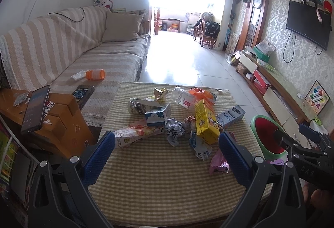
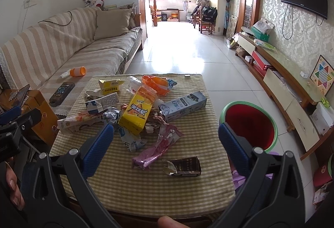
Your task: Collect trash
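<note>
Both tongs hang spread and empty above the near edge of the checked bench [image 2: 146, 190]: left tongs [image 1: 167, 150], right tongs [image 2: 166, 144]. The trash sits heaped mid-bench: a yellow carton [image 2: 136, 111], a blue-grey box [image 2: 182, 105], a crumpled paper ball [image 1: 174, 130], an orange bag [image 2: 155, 83]. A pink wrapper [image 2: 158, 148] and dark brown carton [image 2: 184, 166] lie nearer. A green-rimmed red bin [image 2: 250, 123] stands just right of the bench

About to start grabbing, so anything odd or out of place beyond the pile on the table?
Yes: an orange bottle lies on its side on the sofa beside a crumpled wrapper, away from the pile. The red bin stands beside the table.
</note>
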{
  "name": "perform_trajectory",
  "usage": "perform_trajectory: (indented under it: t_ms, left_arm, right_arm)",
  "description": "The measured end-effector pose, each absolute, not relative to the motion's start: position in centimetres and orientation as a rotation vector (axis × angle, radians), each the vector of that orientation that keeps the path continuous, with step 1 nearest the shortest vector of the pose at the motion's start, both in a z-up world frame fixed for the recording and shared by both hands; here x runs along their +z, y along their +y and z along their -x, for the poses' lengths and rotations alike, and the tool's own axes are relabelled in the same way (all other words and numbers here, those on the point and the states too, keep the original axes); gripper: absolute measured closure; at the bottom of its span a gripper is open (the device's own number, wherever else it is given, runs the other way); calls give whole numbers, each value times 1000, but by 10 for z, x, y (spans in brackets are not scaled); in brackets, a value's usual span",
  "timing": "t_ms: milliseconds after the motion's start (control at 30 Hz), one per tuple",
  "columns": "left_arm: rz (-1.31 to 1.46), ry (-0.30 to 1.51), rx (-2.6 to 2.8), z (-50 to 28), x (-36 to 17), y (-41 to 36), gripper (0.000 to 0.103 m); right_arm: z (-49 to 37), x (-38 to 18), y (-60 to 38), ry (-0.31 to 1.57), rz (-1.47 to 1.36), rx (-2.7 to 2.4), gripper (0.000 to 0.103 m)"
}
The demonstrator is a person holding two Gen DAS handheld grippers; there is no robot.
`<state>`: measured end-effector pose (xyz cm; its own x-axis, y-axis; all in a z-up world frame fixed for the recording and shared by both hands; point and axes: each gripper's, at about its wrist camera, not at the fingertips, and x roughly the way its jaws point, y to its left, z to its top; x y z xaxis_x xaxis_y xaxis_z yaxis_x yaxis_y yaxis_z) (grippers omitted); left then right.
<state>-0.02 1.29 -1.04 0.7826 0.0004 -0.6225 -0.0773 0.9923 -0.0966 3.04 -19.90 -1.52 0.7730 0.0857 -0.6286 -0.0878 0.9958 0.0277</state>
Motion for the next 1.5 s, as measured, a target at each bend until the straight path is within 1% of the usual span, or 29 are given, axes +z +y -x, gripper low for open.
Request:
perform_trajectory:
  t_ms: [300,500,1000,1300,1500]
  left_arm:
    - [122,739,53,-12,-29,19,8]
    - [44,804,66,-37,-45,32,8]
    - [-134,1075,-33,-130,-112,65,8]
    - [-223,1212,-115,-175,-152,72,8]
    - [-229,1256,-109,-187,-173,75,8]
  right_arm:
    - [-41,-41,-207,745,-13,82,4]
    - [-55,-72,-218,823,-40,73,4]
    - [-96,-160,-243,1093,-130,50,4]
    - [-112,-189,-242,1160,-102,35,4]
    - [-112,-199,-240,1169,-61,46,4]
